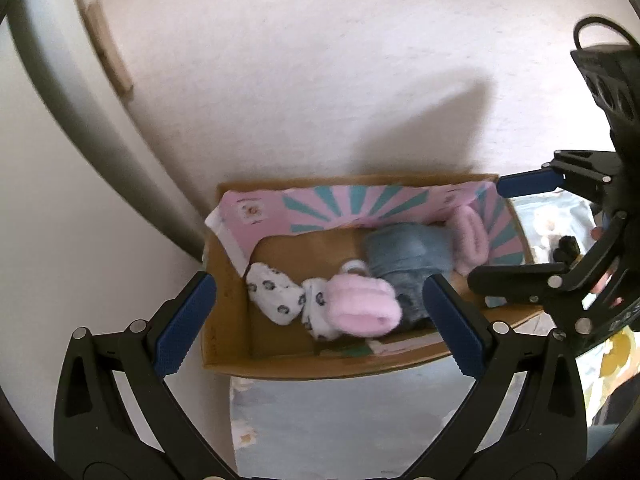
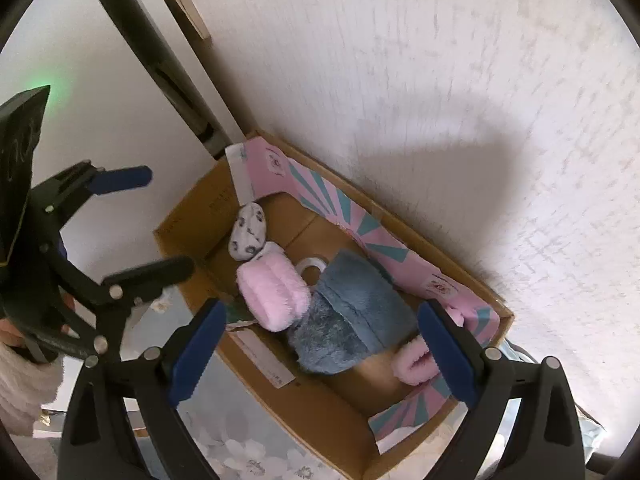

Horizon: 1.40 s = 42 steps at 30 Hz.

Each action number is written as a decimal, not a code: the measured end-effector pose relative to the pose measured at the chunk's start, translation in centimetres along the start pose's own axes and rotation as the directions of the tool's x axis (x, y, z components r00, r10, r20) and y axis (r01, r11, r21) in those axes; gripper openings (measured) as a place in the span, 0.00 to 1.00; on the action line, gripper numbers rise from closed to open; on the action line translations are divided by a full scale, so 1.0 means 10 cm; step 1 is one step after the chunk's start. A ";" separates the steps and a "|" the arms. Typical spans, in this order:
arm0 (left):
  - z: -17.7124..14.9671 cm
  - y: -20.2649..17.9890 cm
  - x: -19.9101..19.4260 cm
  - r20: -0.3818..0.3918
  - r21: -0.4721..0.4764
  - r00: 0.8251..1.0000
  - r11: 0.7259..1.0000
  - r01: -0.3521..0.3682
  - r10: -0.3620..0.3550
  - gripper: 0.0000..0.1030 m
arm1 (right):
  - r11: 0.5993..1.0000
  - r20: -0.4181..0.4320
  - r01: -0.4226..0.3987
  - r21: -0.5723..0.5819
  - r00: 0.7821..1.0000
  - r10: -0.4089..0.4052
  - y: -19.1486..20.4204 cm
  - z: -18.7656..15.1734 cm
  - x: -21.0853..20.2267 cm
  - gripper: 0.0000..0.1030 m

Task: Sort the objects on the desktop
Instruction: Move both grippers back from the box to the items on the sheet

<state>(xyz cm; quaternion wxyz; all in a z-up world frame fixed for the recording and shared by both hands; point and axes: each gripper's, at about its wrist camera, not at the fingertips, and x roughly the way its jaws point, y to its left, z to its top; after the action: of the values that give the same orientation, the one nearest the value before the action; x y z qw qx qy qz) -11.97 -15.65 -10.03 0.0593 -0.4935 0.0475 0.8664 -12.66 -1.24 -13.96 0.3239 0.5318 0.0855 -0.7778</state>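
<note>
On my left I hold the left gripper [image 1: 318, 322] above the cardboard box [image 1: 224, 320], its blue pads spread wide with nothing between them. Inside the box, going left to right, I see a white patterned sock [image 1: 274, 292] against the left wall, a pink fluffy sock [image 1: 360, 304] lying over part of it, a roll of tape [image 2: 312, 267] just behind, then a blue fuzzy sock [image 1: 408, 256] in the middle and a second pink sock [image 1: 472, 240] at the right end by the pink and teal liner [image 1: 360, 204]. On my right the right gripper [image 2: 320, 344] hangs over the same box, jaws wide apart and empty. The box stands against a white wall [image 1: 320, 80] on a floral cloth [image 2: 248, 448].
</note>
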 end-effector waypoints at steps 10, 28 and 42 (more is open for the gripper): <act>-0.01 -0.56 -0.52 0.074 0.166 0.997 0.986 0.009 -0.022 1.00 | 0.994 0.010 0.020 -0.110 1.000 -0.019 -0.03 -0.29 -0.88 0.98; -0.24 -2.36 -0.36 -0.026 0.318 0.957 0.905 0.281 -0.288 0.99 | 0.959 0.014 0.275 0.075 0.961 -0.277 -1.27 -1.95 -1.92 0.98; -0.63 -3.58 0.51 -0.228 0.428 0.914 0.809 0.403 -0.335 0.75 | 0.972 -0.145 0.228 -0.055 0.961 -0.234 -1.71 -2.95 -1.19 0.78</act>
<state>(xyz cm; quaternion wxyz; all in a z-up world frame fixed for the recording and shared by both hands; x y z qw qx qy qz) -3.82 19.10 -18.49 0.3400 -0.5247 0.1616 0.7636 2.60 31.01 -19.46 0.2337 0.5693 0.1859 -0.7660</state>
